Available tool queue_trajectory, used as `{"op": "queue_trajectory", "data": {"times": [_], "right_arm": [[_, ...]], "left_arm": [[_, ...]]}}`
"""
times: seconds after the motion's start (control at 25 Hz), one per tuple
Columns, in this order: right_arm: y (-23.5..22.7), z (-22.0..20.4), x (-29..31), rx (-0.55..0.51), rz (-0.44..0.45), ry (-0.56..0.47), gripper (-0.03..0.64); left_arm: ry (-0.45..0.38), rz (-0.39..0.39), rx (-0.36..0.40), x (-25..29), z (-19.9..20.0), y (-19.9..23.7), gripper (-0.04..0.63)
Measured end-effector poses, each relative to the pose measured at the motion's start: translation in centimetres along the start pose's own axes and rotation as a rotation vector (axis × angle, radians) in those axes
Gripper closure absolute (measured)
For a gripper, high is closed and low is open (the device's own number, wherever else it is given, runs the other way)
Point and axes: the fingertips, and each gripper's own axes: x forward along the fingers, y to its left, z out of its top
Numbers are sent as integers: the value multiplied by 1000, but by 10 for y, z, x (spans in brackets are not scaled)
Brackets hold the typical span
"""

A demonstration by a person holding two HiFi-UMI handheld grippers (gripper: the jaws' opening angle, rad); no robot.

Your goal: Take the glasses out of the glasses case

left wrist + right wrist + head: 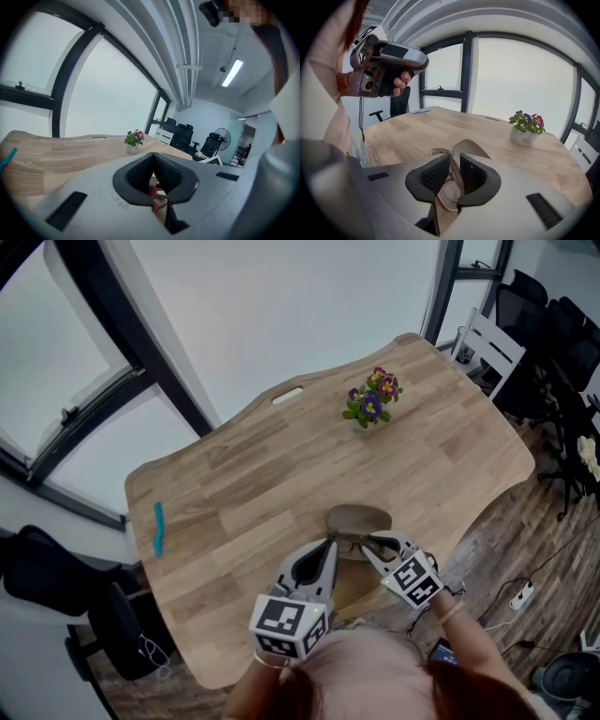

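Right gripper (455,160) has its two black ribbed jaws drawn almost together on the glasses (451,191). We see one clear lens and its thin rim pinched in the narrow gap. Left gripper (153,156) is held up off the table (262,474) in a hand (401,83), its jaws closed until the tips meet. A small reddish shape shows in the slot below them, and we cannot tell what it is. Each gripper carries a cube (289,624) printed with black-and-white square patterns.

From the head view, the glasses sit at the near side of the glasses case (359,518), touching it or just beside it. Their long axis runs left to right across the table, with the frame reaching from the right gripper towards the left one. The case is a brown oval, also lying crosswise, close to the table's near edge. Farther off stands a small pot of purple and yellow flowers (372,399). A blue stick-like item (158,528) lies by the left edge.
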Motion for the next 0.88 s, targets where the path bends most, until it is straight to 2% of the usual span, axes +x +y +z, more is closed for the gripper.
{"op": "queue_trajectory", "data": {"times": [0.88], "right_arm": [[-8,-43,53,-89,46,212,565]], "left_arm": [[37,15,-57,5,-12,33,594]]}}
